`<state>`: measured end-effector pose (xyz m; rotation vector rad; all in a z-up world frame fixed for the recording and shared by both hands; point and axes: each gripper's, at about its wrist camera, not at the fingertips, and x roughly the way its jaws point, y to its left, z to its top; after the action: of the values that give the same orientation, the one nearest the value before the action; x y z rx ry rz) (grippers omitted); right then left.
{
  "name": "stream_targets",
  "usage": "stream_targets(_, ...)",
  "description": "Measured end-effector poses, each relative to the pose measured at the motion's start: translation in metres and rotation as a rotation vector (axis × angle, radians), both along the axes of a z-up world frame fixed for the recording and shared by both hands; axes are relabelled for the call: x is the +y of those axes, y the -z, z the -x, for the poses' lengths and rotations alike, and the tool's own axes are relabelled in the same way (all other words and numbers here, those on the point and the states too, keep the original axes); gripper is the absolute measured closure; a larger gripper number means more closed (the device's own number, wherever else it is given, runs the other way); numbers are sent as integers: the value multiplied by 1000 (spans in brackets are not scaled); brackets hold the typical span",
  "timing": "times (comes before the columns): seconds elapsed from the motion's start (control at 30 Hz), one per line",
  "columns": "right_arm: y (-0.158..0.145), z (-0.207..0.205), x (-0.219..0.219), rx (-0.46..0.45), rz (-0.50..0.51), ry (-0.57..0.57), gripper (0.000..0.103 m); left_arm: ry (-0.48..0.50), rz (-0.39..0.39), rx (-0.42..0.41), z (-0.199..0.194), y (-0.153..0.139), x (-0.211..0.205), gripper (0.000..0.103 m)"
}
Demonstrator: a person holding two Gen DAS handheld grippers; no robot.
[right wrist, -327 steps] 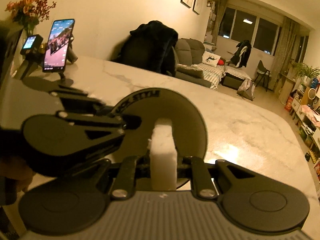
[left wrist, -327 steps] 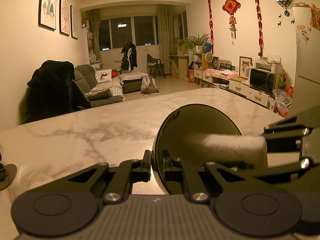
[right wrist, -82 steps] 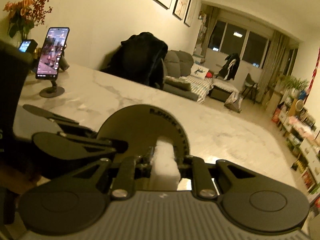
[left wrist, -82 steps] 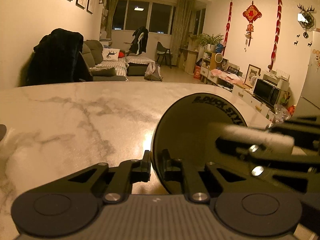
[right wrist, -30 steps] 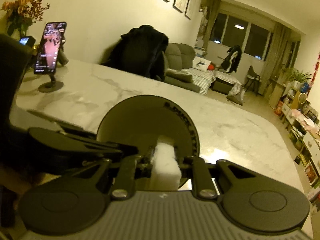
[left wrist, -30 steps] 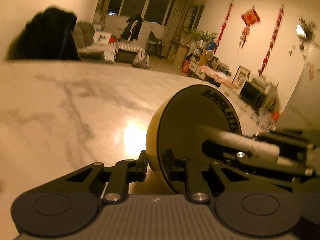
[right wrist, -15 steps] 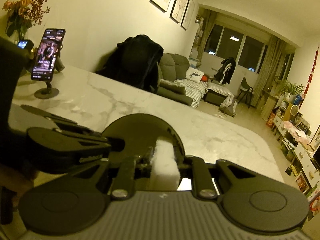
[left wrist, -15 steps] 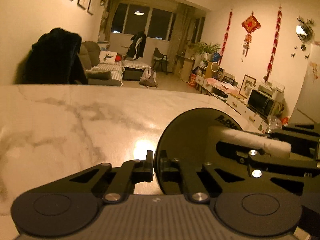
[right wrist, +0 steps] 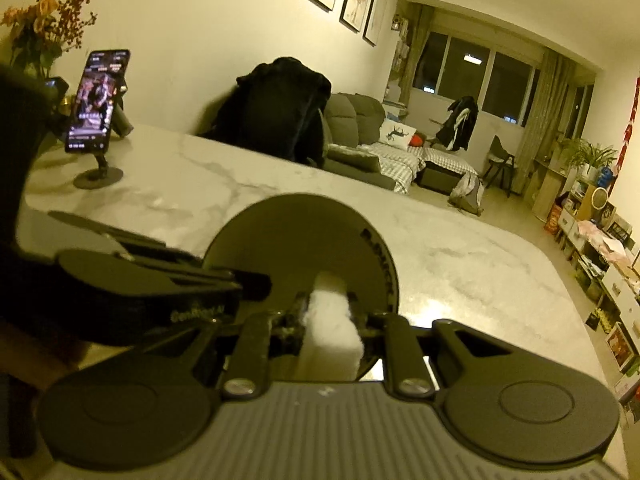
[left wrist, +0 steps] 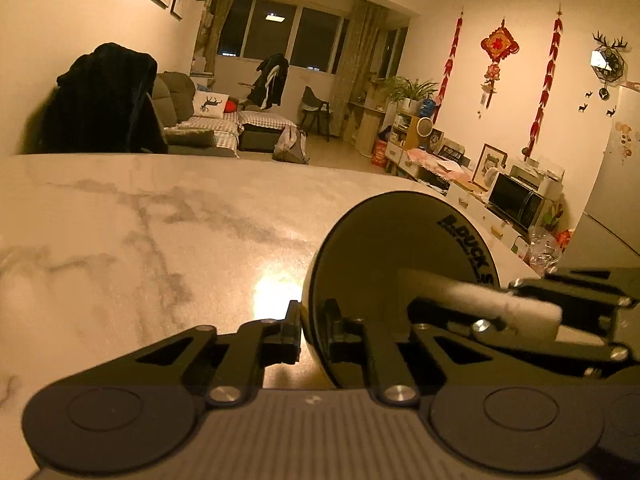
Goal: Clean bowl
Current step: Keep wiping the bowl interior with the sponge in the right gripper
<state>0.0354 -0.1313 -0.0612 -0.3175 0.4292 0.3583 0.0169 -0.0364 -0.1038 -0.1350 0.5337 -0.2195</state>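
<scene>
Our left tool (left wrist: 314,330) pinches the tilted bowl's (left wrist: 384,280) rim above the marble surface (left wrist: 140,240). Our right tool (right wrist: 326,320) presses its clamped white sponge (right wrist: 330,332) inside.

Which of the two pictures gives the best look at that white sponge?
The right wrist view: the sponge sits dead centre, pinched in the right claw, its far end inside the bowl. The left wrist view shows the sponge from the side, a long pale bar partly behind the claw's black arms.
</scene>
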Motion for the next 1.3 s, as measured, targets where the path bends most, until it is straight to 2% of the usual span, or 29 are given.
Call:
stream_targets(0.13,-4,3,-1,-38,30,18,84,4,-9,2,0,1,1,91)
stream_targets(0.37,4,-3,-4,47,-51,-4,84,16,-12,1,-9,-4,-2,91)
stream_targets(0.53,1,0,0,26,-32,-2,84,14,-7,9,-10,-2,1,90)
stream_targets(0.7,-6,3,1,-31,21,23,84,11,1,14,-11,-1,2,90)
stream_targets(1.03,3,-1,-1,32,-27,2,84,21,7,15,-12,1,1,90)
stream_targets(1.3,-4,1,1,-16,0,20,84,16,23,30,-14,2,7,89)
